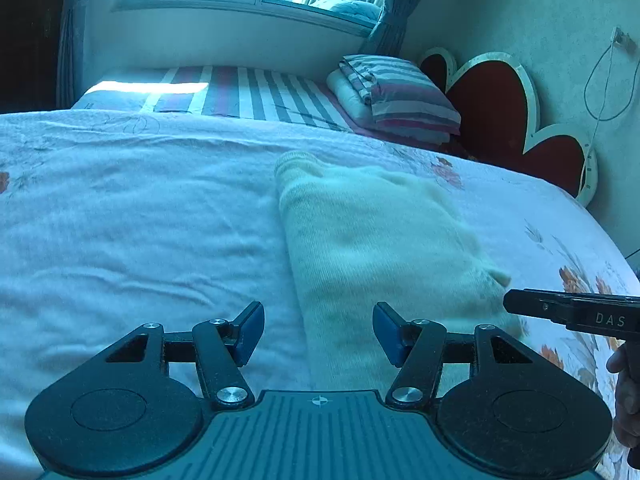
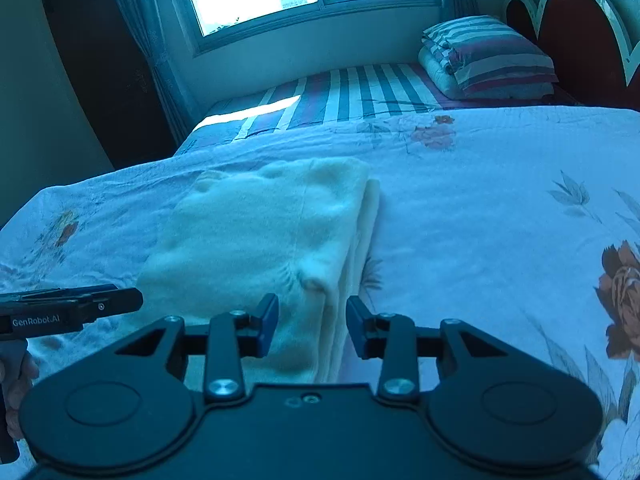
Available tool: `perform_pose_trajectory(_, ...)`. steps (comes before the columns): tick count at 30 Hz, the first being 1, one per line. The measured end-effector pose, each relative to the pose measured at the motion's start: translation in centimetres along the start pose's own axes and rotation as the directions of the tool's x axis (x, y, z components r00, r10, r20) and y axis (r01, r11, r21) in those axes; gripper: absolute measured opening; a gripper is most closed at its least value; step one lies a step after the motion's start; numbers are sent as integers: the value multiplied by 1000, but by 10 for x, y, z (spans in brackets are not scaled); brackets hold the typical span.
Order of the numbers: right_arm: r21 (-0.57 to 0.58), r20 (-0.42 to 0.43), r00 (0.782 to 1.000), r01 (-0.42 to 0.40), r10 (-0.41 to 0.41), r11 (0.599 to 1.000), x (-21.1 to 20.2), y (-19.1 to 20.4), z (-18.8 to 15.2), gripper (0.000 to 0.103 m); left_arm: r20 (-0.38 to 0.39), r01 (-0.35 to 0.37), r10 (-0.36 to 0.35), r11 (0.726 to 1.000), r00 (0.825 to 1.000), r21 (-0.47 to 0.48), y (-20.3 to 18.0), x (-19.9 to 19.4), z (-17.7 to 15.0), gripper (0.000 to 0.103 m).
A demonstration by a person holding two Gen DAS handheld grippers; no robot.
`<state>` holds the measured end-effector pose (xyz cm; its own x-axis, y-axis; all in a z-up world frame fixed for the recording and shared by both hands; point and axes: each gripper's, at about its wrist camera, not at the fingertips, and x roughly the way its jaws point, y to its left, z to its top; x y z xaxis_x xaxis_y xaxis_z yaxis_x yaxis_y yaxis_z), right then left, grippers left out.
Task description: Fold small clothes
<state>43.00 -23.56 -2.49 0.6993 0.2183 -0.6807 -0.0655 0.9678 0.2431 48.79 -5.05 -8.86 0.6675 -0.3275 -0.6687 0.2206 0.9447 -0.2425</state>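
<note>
While both grippers hang over the bed [image 1: 120, 208], the folded cream garment [image 1: 380, 232] lies flat at 12 o'clock of them. Left gripper [image 1: 319, 330] fingers apart, empty. Right gripper [image 2: 312, 326] fingers apart too, straddling the garment's near edge, not pinching.

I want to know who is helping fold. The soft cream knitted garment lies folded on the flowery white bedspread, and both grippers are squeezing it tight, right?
Not quite. The soft cream knitted garment does lie folded on the flowery white bedspread, but neither gripper squeezes it. The right wrist view shows the right gripper open; the left wrist view shows the left gripper open too.
</note>
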Motion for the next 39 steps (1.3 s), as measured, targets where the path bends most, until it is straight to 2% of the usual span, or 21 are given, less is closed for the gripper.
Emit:
perform_pose_trajectory(6,25,-35,999,7,-6,1000,-10,-1,-25,38,-25,-23,23,999,999,26,-11,-13,-27,59)
perform_pose_trajectory(14,11,-71,997,31,-30,999,-23,1,-51,39,-27,-20,21,999,999,29,-13,-26,-49,59)
perform_pose_trajectory(18,11,-69,997,41,-40,999,-21,0,-56,42,-29,-33,34,999,999,39,-16,-30,-54,59)
perform_pose_trajectory(22,38,-77,996,39,-36,999,-24,-2,-53,41,-32,-46,47,998,998,31,-17,-37,-56,59)
perform_pose_trajectory(26,84,17,1000,-20,18,996,-69,-9,-56,42,10,-44,43,998,999,40,-16,-67,-62,59)
perform_pose_trajectory(28,121,34,999,-22,18,992,-85,-18,-62,43,6,-46,46,999,999,20,-10,-77,-68,59)
perform_pose_trajectory(31,161,34,999,-36,31,986,-92,-30,-67,44,-6,-36,36,999,999,37,-5,-77,-67,59)
perform_pose_trajectory(34,185,51,997,-65,56,981,-82,-39,-59,46,13,16,-16,999,1000,31,0,-66,-55,59)
perform_pose_trajectory(36,208,64,994,-105,94,973,-71,-46,-51,56,15,78,-78,997,997,-11,5,-54,-43,59)
perform_pose_trajectory(37,226,69,989,-140,127,964,-62,-51,-46,60,4,121,-121,992,993,-46,10,-46,-37,59)
perform_pose_trajectory(39,264,70,984,-176,163,948,-45,-61,-36,60,-18,217,-222,967,975,-136,23,-28,-28,59)
